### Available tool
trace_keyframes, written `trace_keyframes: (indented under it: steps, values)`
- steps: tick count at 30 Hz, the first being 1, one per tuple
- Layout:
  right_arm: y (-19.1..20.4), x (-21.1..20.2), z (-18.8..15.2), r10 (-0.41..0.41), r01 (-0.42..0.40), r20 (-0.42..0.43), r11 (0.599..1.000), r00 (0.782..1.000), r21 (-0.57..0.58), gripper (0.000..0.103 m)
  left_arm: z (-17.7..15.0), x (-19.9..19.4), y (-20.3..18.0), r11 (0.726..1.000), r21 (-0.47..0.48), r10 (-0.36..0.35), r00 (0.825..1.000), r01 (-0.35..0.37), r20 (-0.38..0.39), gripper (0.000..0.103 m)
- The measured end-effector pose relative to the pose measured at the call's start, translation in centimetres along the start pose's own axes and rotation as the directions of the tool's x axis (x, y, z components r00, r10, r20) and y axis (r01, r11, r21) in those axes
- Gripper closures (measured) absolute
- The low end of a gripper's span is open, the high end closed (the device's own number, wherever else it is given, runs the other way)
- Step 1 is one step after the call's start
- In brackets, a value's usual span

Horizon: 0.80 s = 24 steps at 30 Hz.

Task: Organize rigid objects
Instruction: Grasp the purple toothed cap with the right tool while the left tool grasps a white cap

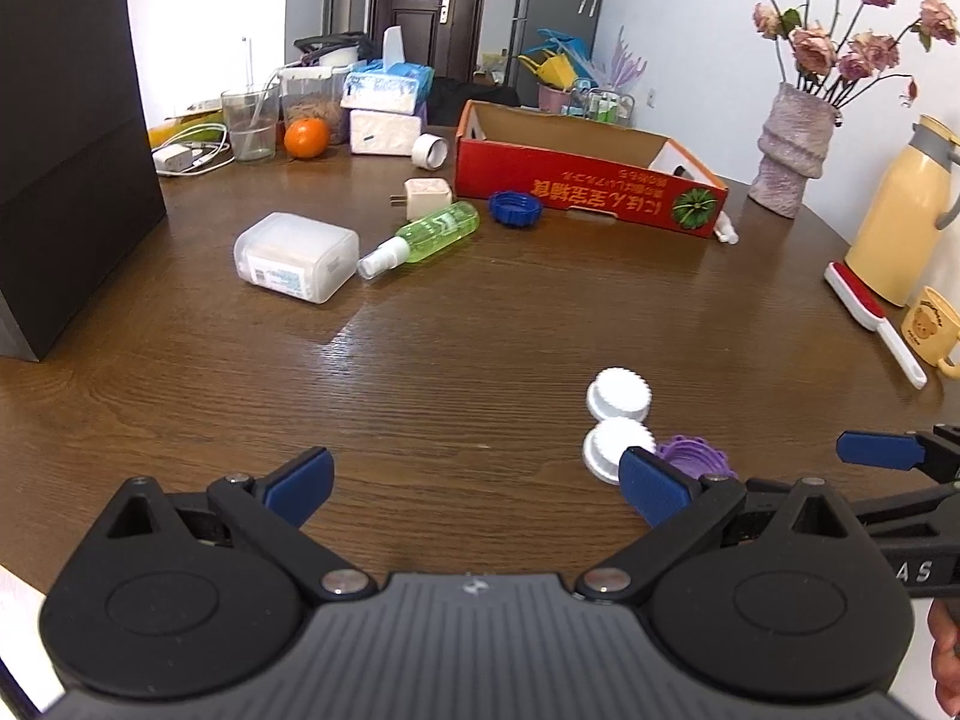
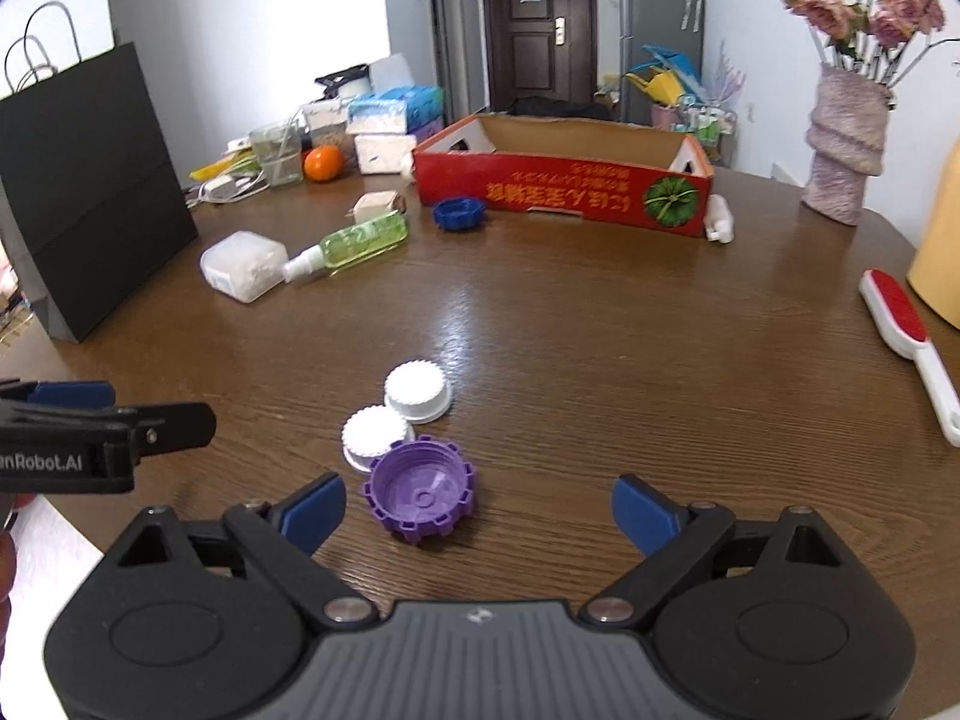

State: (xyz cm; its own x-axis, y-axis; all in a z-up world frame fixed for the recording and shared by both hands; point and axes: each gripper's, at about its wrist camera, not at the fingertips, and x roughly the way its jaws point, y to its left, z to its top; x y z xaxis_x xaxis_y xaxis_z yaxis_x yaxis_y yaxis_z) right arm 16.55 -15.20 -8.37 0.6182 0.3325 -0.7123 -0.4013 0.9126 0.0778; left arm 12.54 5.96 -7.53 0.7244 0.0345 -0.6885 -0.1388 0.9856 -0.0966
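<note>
Purple cap sat open side up on table, just ahead of right gripper, nearer its left pad; not gripped, jaws spread wide. Touched nearer white cap, 2nd white cap just behind. Left gripper also wide open, empty, beside the caps. Blue cap lay far back by red box, w/ green spray bottle nearby.
</note>
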Motion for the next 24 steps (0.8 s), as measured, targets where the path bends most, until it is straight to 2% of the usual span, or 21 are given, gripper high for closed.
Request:
trace_keyframes:
  steps: [10, 19, 24]
  values:
    - [1.6, 3.5, 0.3, 0.037, -0.040, -0.061, 0.998, 0.997, -0.047, 0.016, 0.3, 1.8, 1.3, 1.000, -0.022, 0.006, 0.999, -0.007, -0.031, 0.000]
    - [1.9, 5.4, 0.2, 0.062, -0.072, -0.117, 0.994, 0.991, -0.086, 0.052, 0.6, 2.9, 1.3, 1.000, -0.022, 0.009, 0.999, -0.010, -0.049, 0.000]
    - [1.6, 5.5, 0.1, 0.069, -0.080, -0.100, 0.991, 0.993, -0.105, 0.053, 0.7, 3.4, 0.6, 1.000, -0.014, 0.011, 0.998, -0.012, -0.058, 0.000]
